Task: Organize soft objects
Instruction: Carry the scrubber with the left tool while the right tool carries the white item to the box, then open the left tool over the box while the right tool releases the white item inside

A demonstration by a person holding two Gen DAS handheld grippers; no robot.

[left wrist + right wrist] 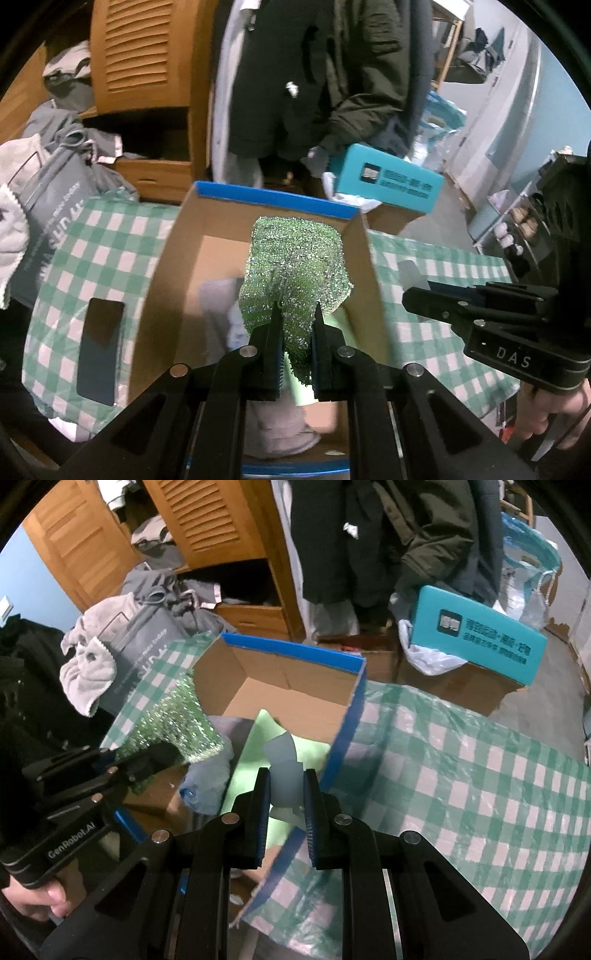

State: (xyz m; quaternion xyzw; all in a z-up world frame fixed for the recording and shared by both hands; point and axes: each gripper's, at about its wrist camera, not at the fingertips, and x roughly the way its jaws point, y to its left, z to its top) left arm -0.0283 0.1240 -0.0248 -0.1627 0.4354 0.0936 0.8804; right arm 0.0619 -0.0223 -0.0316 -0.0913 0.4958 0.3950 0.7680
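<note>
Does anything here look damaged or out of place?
The cardboard box looks worn: the blue edge of its near wall is ragged and bent outward. On the checked tablecloth left of the box lies a dark phone.

Cardboard box (177, 258) on worktop (424, 258); cloths (207, 779) inside box. Phone (99, 350) left of box. Wardrobe (147, 74) behind worktop.

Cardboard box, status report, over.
Left gripper shut on sparkly green scrubber. Right gripper shut on pale cloth. Both over cardboard box. Nothing blocking.
</note>
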